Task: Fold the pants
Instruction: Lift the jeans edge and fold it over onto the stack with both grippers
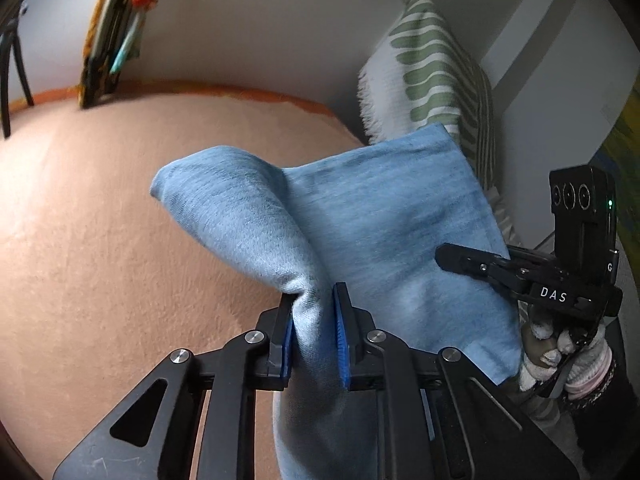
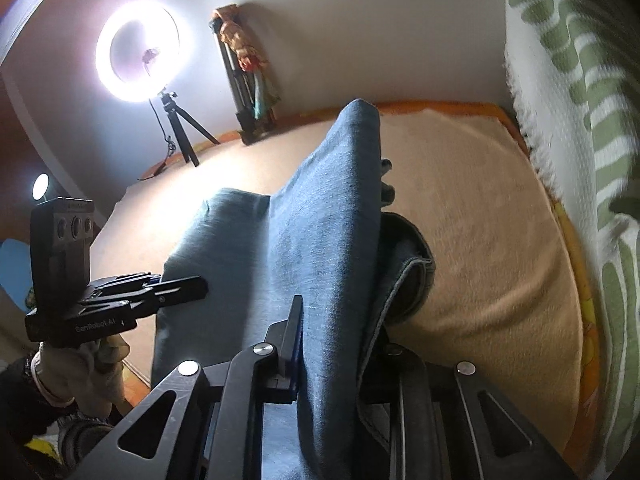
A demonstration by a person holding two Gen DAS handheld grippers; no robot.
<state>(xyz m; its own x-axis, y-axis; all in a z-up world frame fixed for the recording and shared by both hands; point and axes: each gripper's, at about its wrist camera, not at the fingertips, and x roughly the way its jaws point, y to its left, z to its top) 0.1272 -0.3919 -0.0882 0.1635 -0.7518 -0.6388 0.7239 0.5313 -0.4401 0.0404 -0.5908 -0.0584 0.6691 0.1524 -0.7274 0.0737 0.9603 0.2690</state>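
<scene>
While lifted clear of peach blanket-covered bed, soft blue denim pants pinched by left gripper and right gripper, both clamped tight, keeping fabric taut for folding.

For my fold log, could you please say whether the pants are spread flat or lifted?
Lifted: the pants hang bunched from both grippers' jaws above the bed.

The pants cover the right claw's far finger, and their lower end runs off the frame. The green-patterned pillow is motion-blurred.
</scene>
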